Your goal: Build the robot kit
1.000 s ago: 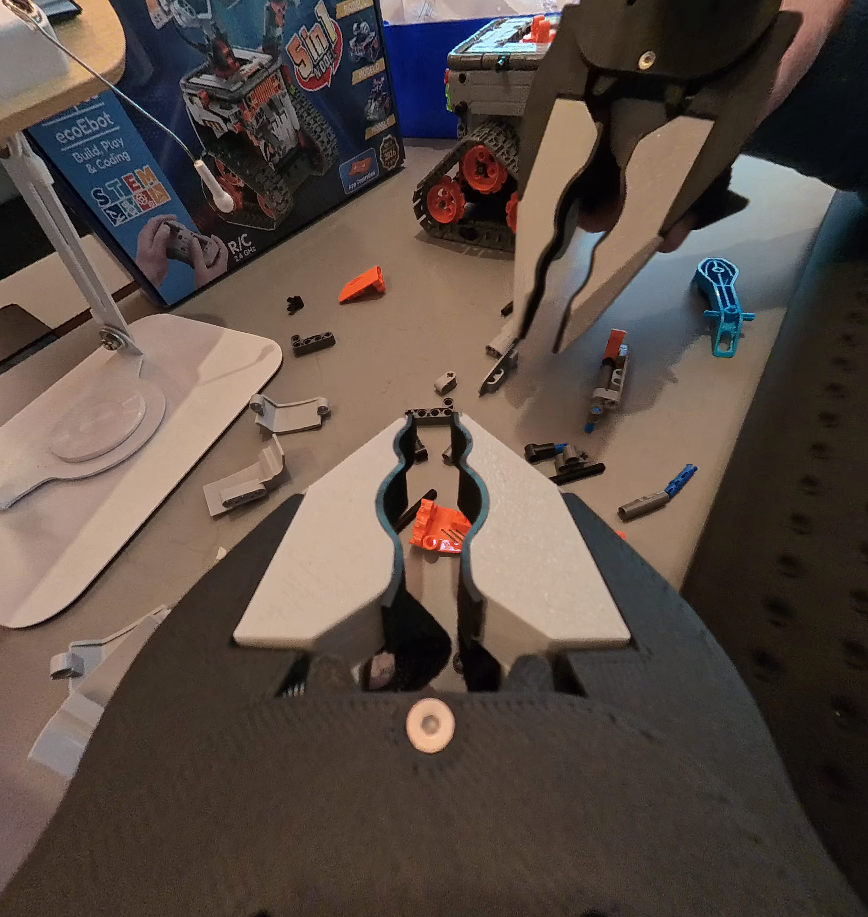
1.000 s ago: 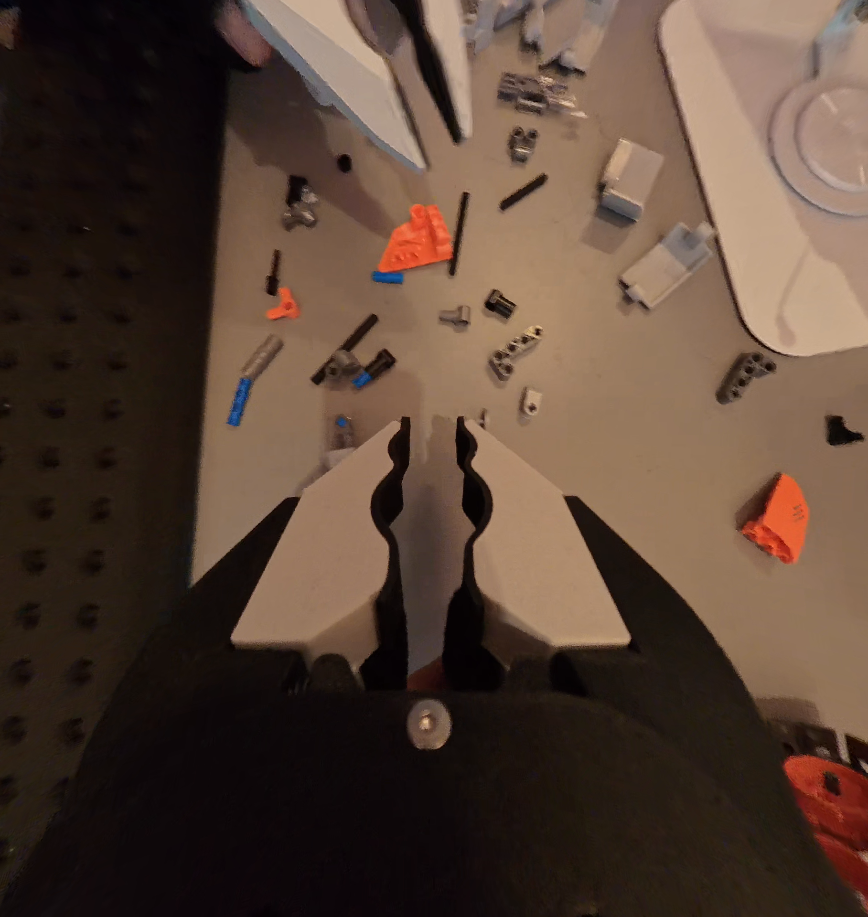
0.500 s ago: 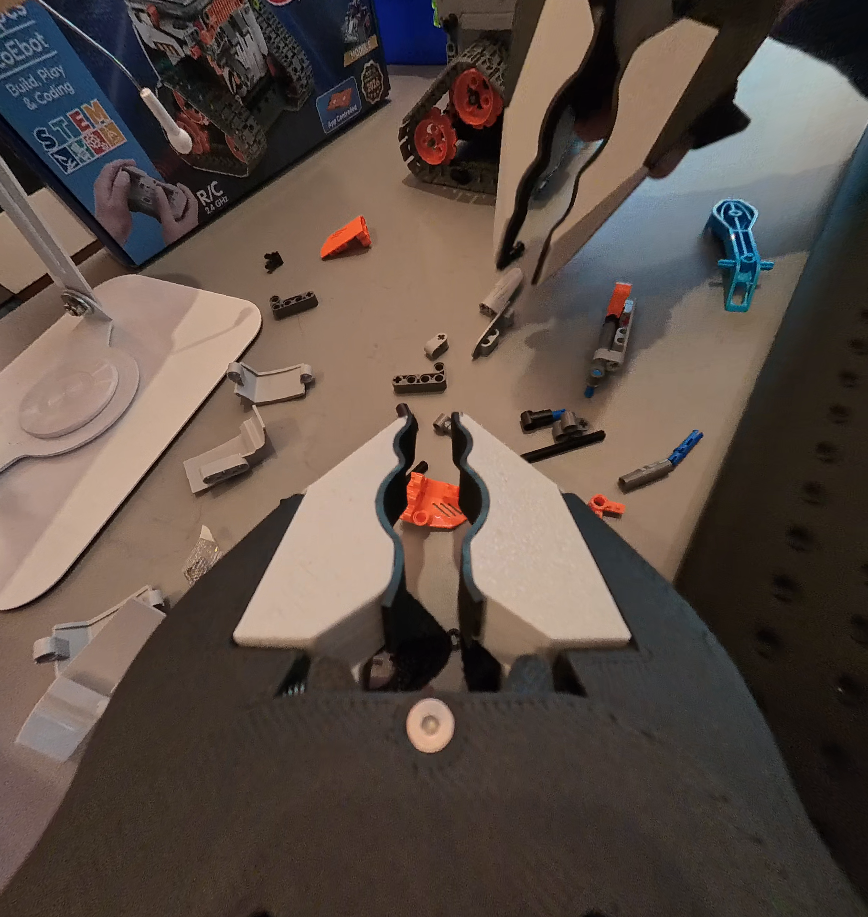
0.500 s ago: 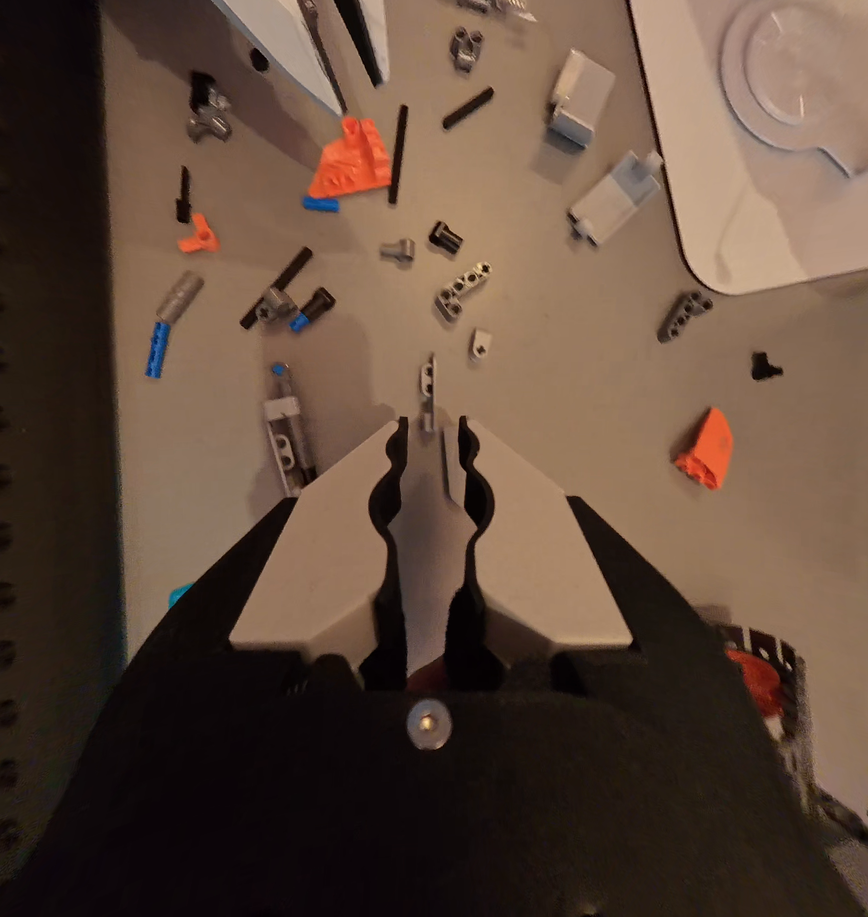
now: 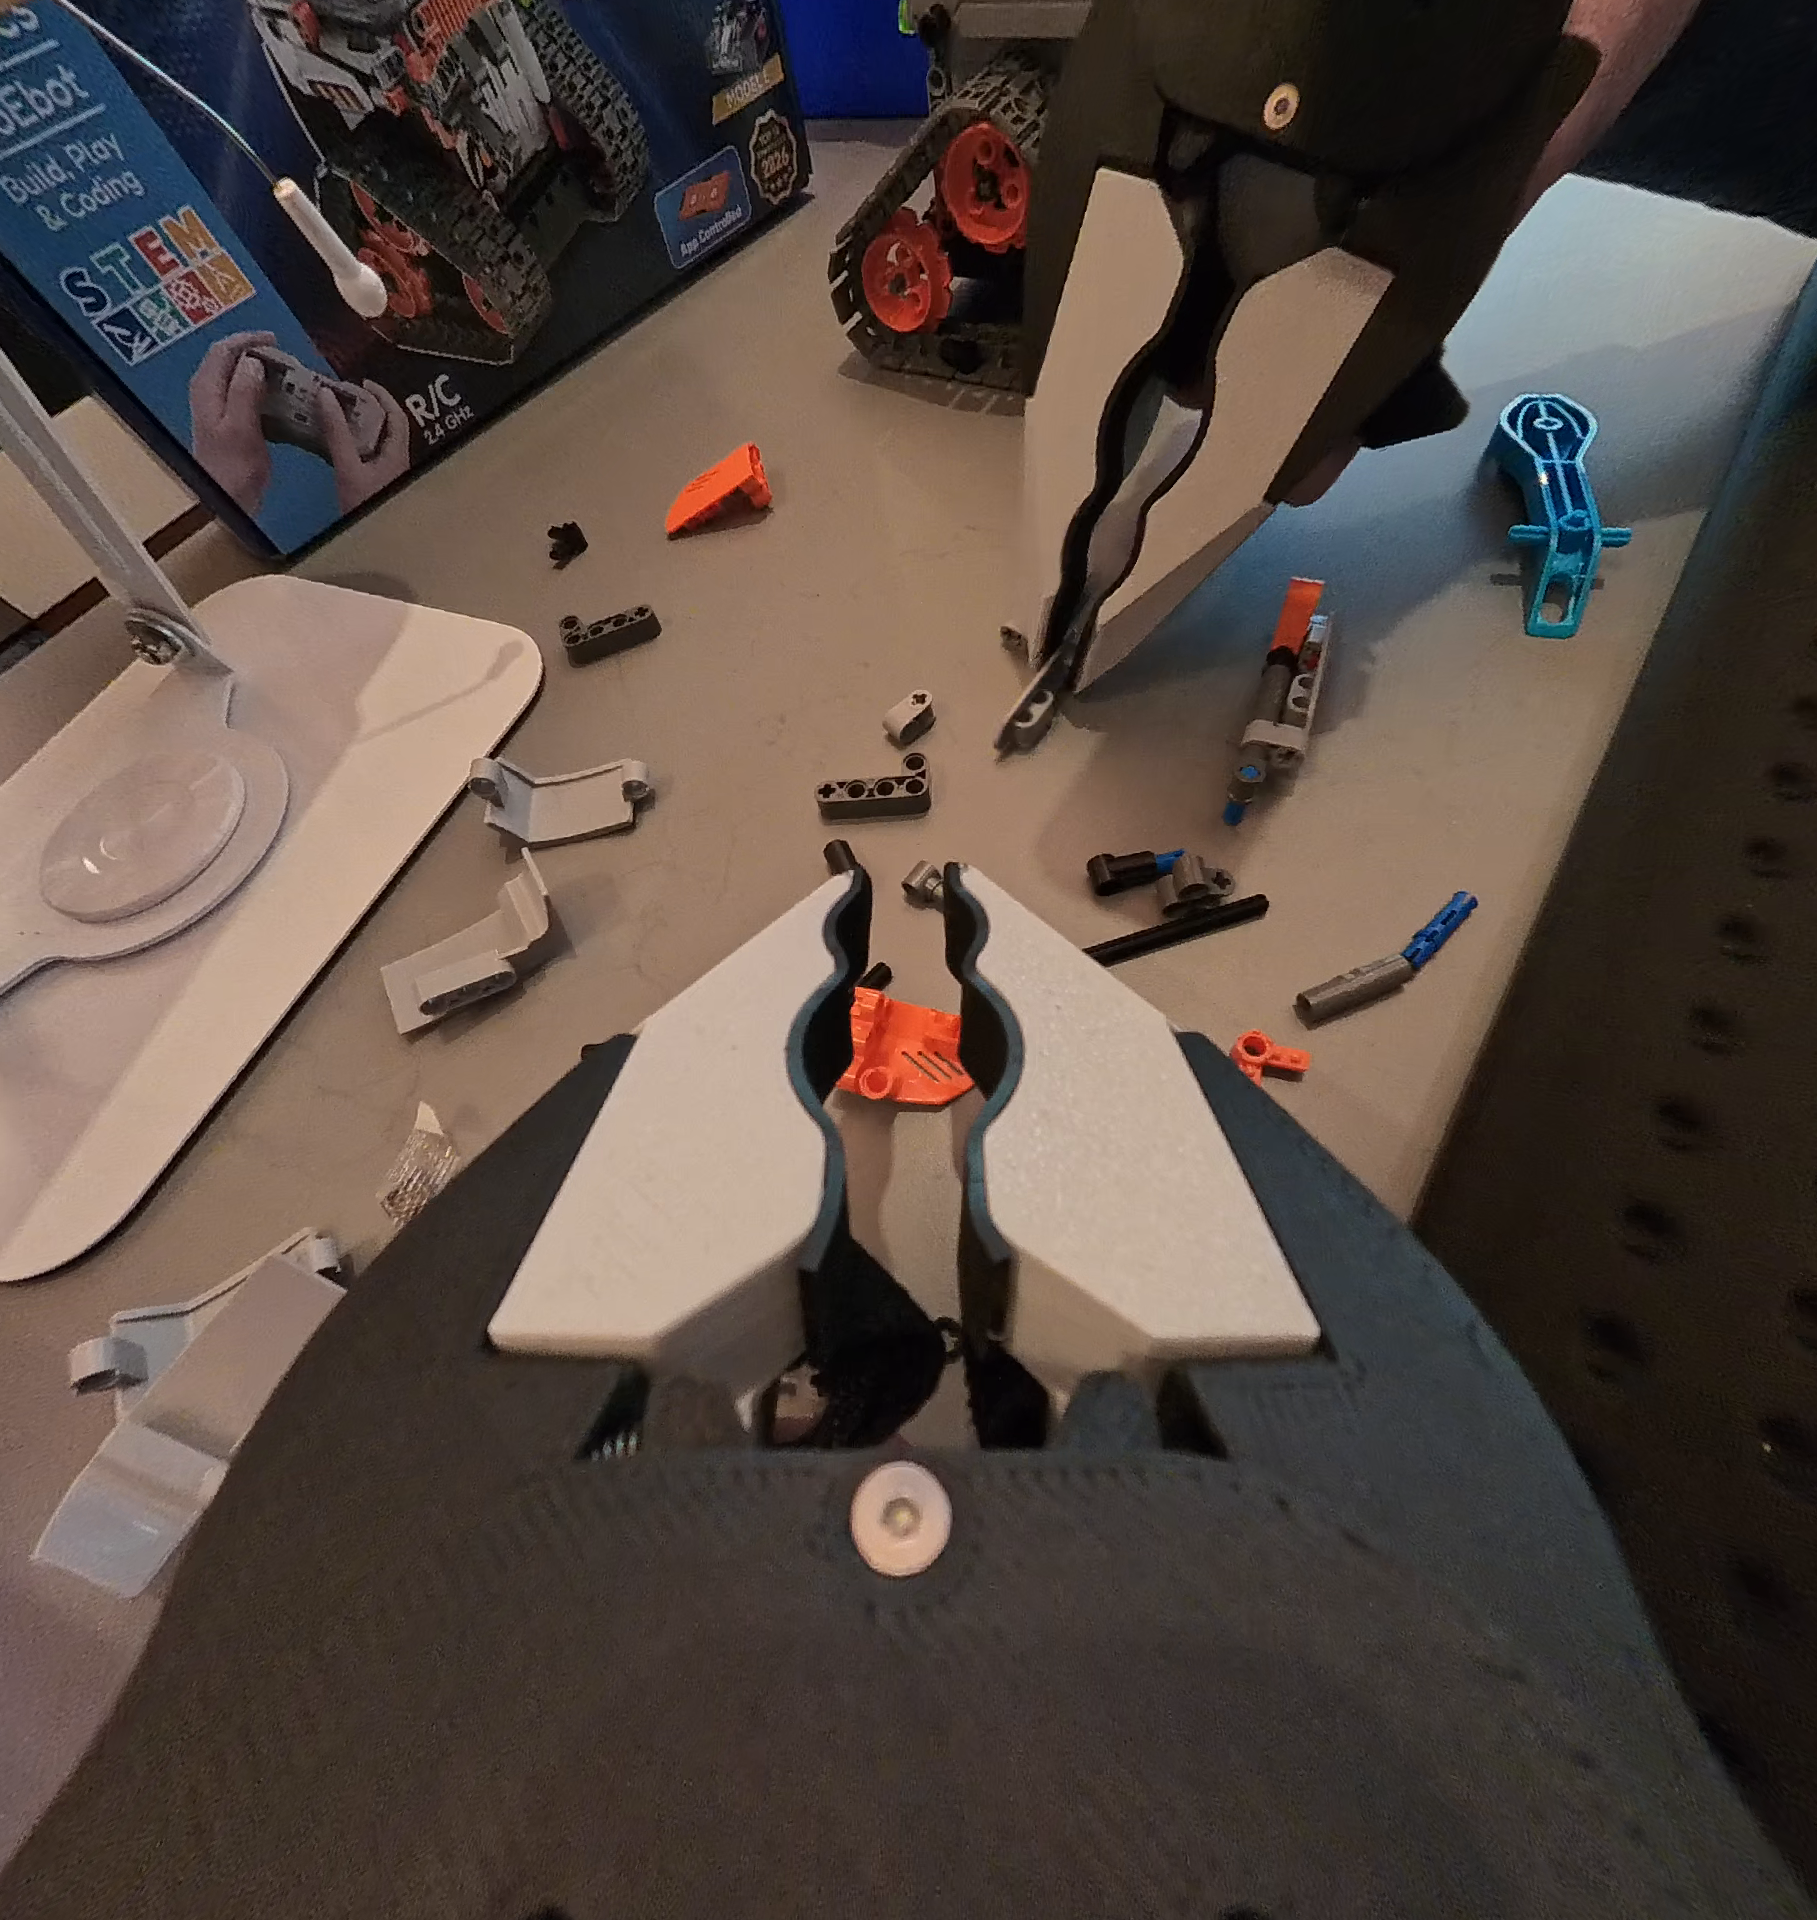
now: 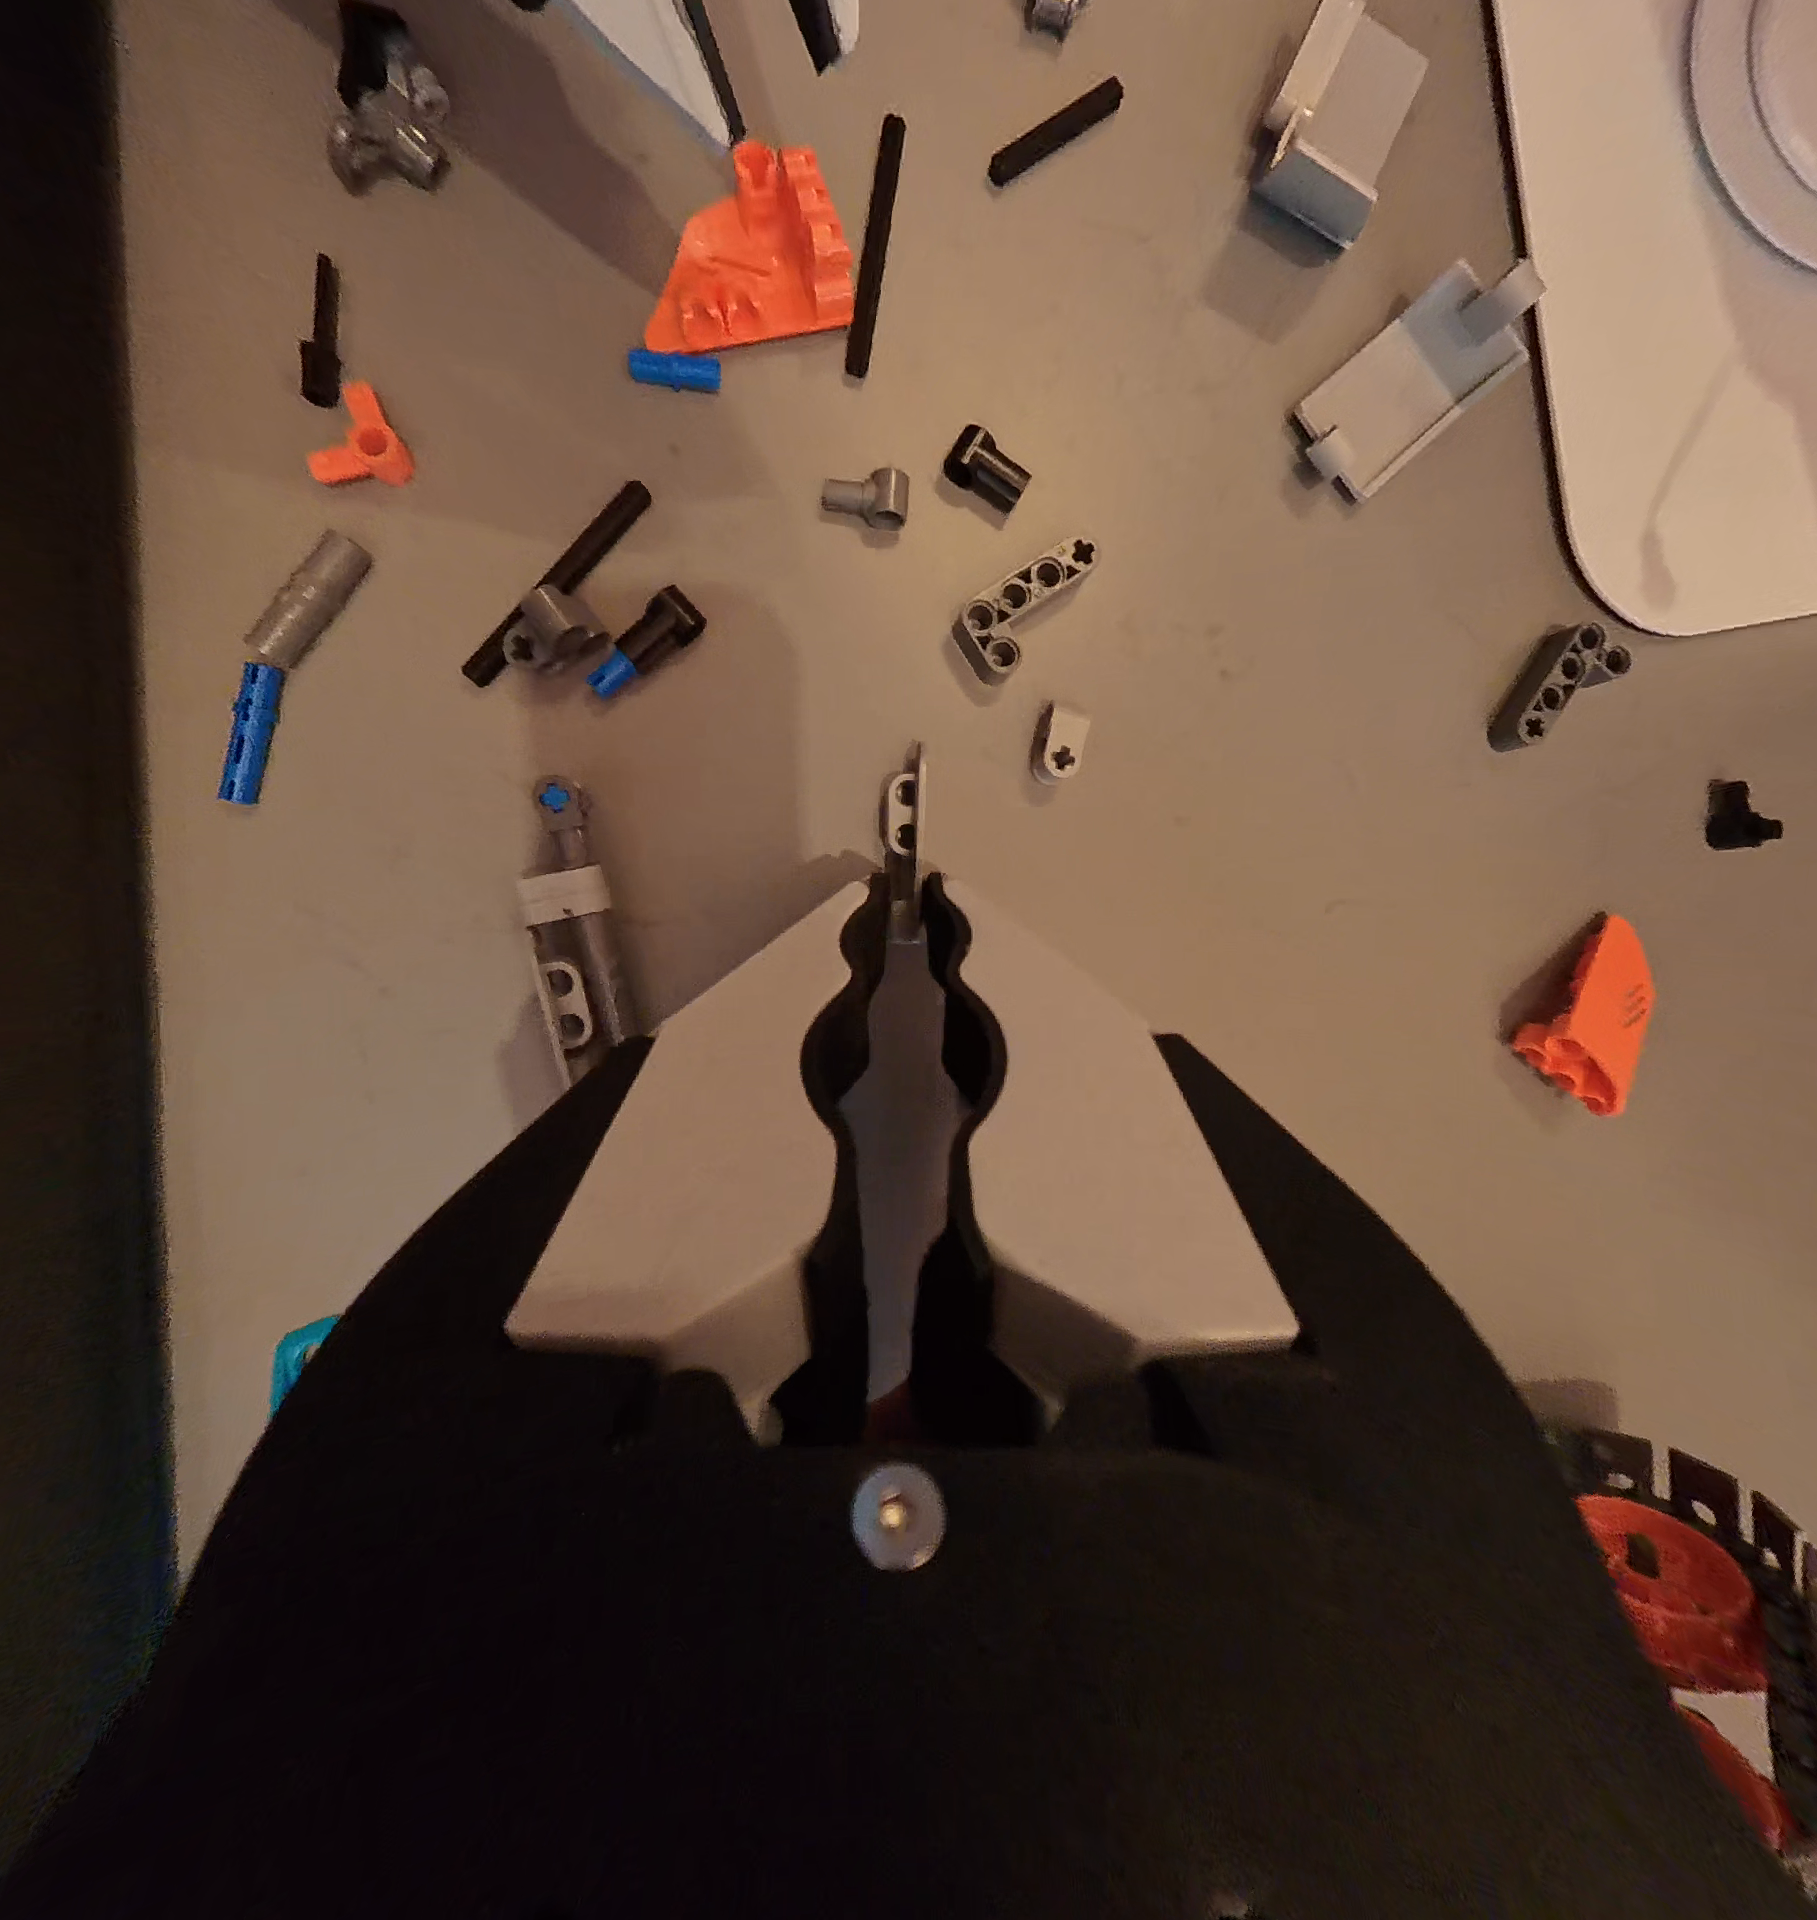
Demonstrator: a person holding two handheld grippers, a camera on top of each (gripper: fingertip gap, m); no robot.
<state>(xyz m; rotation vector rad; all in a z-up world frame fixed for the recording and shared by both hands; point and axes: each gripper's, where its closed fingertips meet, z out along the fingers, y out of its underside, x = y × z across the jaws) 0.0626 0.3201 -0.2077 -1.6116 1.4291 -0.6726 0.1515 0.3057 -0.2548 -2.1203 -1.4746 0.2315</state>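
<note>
Left wrist view: my left gripper (image 5: 899, 883) hangs with fingers parted and empty above an orange panel (image 5: 899, 1049) on the tabletop (image 5: 779, 582); a printed kit box (image 5: 260, 208) stands behind.

Right wrist view: my right gripper (image 6: 902, 883) is clenched on a thin grey beam (image 6: 902, 821), its long axis pointing straight ahead.

The left hand-held gripper (image 5: 899, 883) hovers with jaws slightly apart above an orange panel piece (image 5: 902, 1055) on the tabletop (image 5: 779, 623); ahead, the right hand-held gripper (image 5: 1065, 649) pinches a thin grey beam (image 5: 1034, 712).
</note>
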